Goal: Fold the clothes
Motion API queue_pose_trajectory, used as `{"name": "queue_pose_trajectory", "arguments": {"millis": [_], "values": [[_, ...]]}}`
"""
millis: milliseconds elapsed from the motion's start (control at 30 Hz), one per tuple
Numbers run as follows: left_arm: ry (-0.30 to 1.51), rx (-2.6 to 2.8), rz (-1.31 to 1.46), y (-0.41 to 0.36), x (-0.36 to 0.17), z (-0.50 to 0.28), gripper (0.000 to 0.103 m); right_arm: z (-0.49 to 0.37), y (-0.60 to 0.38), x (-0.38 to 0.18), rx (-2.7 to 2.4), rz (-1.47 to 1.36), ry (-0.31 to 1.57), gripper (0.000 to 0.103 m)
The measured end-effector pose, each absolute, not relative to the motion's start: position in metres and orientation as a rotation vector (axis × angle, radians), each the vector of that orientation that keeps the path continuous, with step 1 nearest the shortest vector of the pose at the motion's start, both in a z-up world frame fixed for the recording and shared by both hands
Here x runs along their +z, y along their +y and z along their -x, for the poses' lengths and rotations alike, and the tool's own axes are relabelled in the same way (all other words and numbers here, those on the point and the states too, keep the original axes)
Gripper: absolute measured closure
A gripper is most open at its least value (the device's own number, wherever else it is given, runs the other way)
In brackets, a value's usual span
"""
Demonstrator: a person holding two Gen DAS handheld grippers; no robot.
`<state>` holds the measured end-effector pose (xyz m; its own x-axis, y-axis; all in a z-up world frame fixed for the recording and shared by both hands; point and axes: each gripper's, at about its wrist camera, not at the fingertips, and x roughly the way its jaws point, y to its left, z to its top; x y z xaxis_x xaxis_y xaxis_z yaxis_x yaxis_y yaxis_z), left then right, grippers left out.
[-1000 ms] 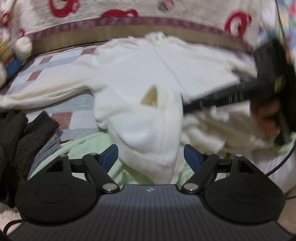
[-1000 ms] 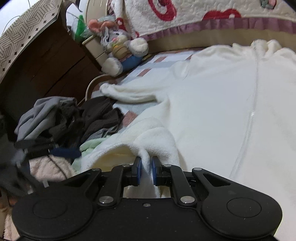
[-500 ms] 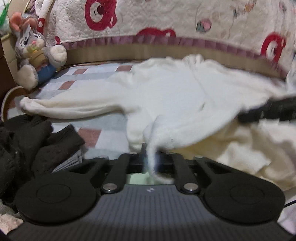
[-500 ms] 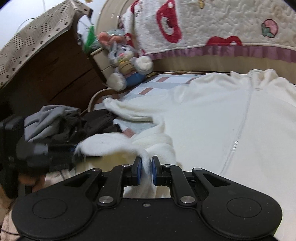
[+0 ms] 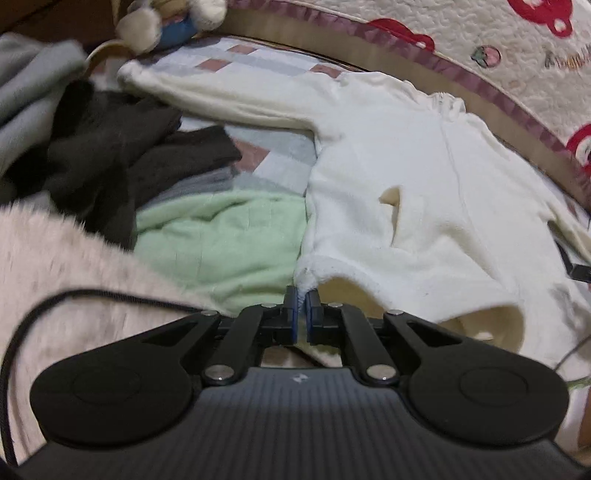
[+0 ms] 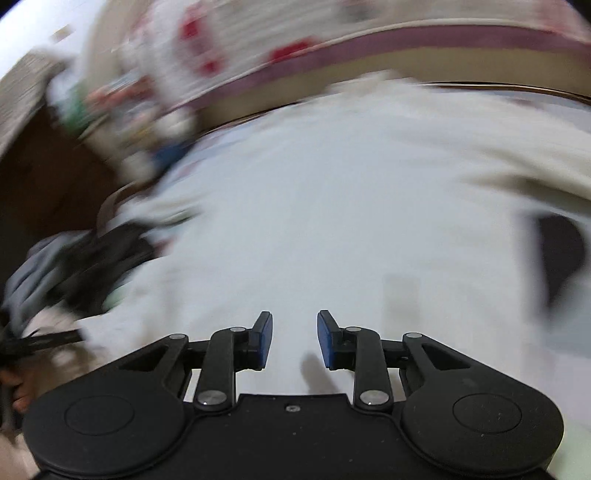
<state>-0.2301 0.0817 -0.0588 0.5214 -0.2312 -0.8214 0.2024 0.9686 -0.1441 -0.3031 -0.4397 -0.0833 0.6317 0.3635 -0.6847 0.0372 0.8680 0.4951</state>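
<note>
- On the bed (image 5: 284, 166), whose cover is a patchwork of grey, white and dusty-pink squares, a cream fleece jacket (image 5: 417, 177) lies spread flat with its zip running toward the far edge.
- One sleeve (image 5: 221, 99) stretches toward the far left corner, ending near a plush toy (image 5: 173, 18).
- The left tongs (image 5: 302, 314) are pinched narrow on the jacket's near hem corner, with a tuft of fleece standing between the blue pads.
- The hem beside them curls up, showing the yellowish lining (image 5: 491, 321).
- Left of the jacket sit a pale green garment (image 5: 221, 236), dark garments (image 5: 122, 155) and a grey one (image 5: 29, 81), piled along the bed's left edge.
- A fuzzy pinkish cloth (image 5: 55, 266) lies at the near left.
- The right tongs (image 6: 294, 339) hang spread wide above the jacket's white body (image 6: 332, 206), holding nothing; that view is heavily blurred.
- A quilt with red motifs (image 5: 480, 33) runs along the bed's far edge.
</note>
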Motion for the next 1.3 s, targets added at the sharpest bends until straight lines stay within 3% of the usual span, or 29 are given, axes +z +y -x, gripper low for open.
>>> {"name": "queue_pose_trajectory", "arguments": {"millis": [200, 267, 433, 767, 867, 933, 1067, 1133, 1167, 1200, 1300], "values": [[1.033, -0.322, -0.07, 0.06, -0.066, 0.202, 0.09, 0.412, -0.475, -0.08, -0.069, -0.507, 0.9, 0.065], [1.03, -0.328, -0.1, 0.055, -0.065, 0.196, 0.081, 0.441, -0.466, -0.077, -0.09, -0.403, 0.91, 0.062], [1.057, -0.34, -0.138, 0.045, -0.07, 0.179, 0.074, 0.48, -0.426, -0.091, -0.036, -0.169, 0.994, 0.06], [1.036, -0.337, -0.18, 0.034, -0.08, 0.167, 0.071, 0.46, -0.423, -0.098, -0.038, -0.045, 0.868, 0.06], [1.017, -0.342, -0.181, 0.034, -0.08, 0.169, 0.071, 0.45, -0.422, -0.099, -0.01, -0.053, 0.828, 0.07], [1.012, -0.342, -0.183, 0.032, -0.081, 0.168, 0.07, 0.445, -0.426, -0.096, -0.028, -0.097, 0.777, 0.071], [1.06, -0.375, -0.241, 0.023, -0.091, 0.163, 0.046, 0.428, -0.438, -0.092, -0.109, -0.188, 0.702, 0.07], [1.094, -0.411, -0.259, 0.018, -0.1, 0.159, 0.047, 0.418, -0.446, -0.096, -0.129, -0.25, 0.69, 0.074], [1.083, -0.415, -0.258, 0.018, -0.1, 0.159, 0.068, 0.415, -0.451, -0.098, -0.131, -0.317, 0.677, 0.095], [1.067, -0.414, -0.249, 0.021, -0.097, 0.161, 0.095, 0.414, -0.457, -0.096, -0.129, -0.391, 0.645, 0.097], [0.991, -0.38, -0.169, 0.051, -0.068, 0.18, 0.096, 0.433, -0.475, -0.067, -0.097, -0.645, 0.423, 0.097]]}}
